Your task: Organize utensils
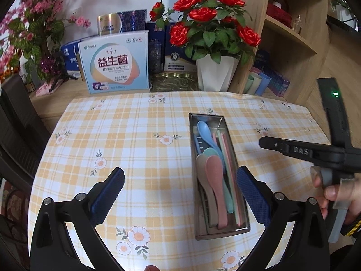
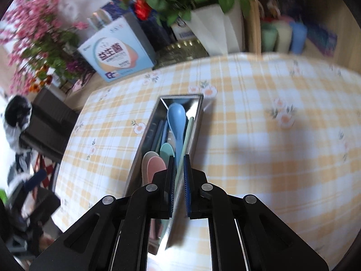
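Rose pot (image 1: 216, 72), box (image 1: 117, 63) behind utensil tray (image 1: 244, 225).

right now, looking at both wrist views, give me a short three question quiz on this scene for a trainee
1. True or false: the blue spoon lies on the tablecloth outside the metal tray.
2. Which gripper has its jaws wide apart? A) left gripper B) right gripper
3. Fill in: the flowers in the white pot behind the table are ____.

Key
1. False: it lies inside the tray with the pink spoon and the other utensils.
2. A: the right one is nearly closed, with nothing visibly gripped.
3. Red.
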Demonstrator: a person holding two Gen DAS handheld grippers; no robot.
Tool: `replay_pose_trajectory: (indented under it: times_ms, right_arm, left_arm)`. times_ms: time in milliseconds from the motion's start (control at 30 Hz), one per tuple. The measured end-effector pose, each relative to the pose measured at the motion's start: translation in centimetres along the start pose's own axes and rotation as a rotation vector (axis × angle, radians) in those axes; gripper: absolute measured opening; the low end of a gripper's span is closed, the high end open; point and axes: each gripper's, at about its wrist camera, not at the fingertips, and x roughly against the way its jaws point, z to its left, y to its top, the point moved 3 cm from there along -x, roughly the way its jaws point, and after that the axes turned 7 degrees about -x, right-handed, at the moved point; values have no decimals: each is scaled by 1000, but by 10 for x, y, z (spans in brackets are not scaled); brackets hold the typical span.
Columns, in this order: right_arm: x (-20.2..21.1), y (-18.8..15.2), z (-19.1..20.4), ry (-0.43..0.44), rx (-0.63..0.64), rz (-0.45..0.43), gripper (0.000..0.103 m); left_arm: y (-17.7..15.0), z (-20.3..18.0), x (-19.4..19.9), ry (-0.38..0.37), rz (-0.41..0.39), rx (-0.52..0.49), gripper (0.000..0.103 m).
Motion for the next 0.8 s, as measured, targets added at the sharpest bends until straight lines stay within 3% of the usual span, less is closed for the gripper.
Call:
replay_pose_trajectory:
  times_ms: [233, 300, 533, 600, 800]
  right_arm:
    - [55, 5, -12, -2, 120, -95, 12]
    - [71, 5, -18, -8, 143, -132, 42]
    - [126, 5, -37, -49, 201, -249, 69]
    - [142, 5, -44, -57, 199, -280, 86]
    - [186, 6, -65, -44, 157, -371, 87]
  left_arm:
    - [22, -22, 18, -1, -40, 2, 97]
    - [29, -33, 25, -15, -57, -11, 97]
    - [47, -73, 42, -17, -109, -65, 97]
    - [53, -86, 48, -7, -131, -83, 97]
    - [71, -118, 65, 27, -184, -117, 97]
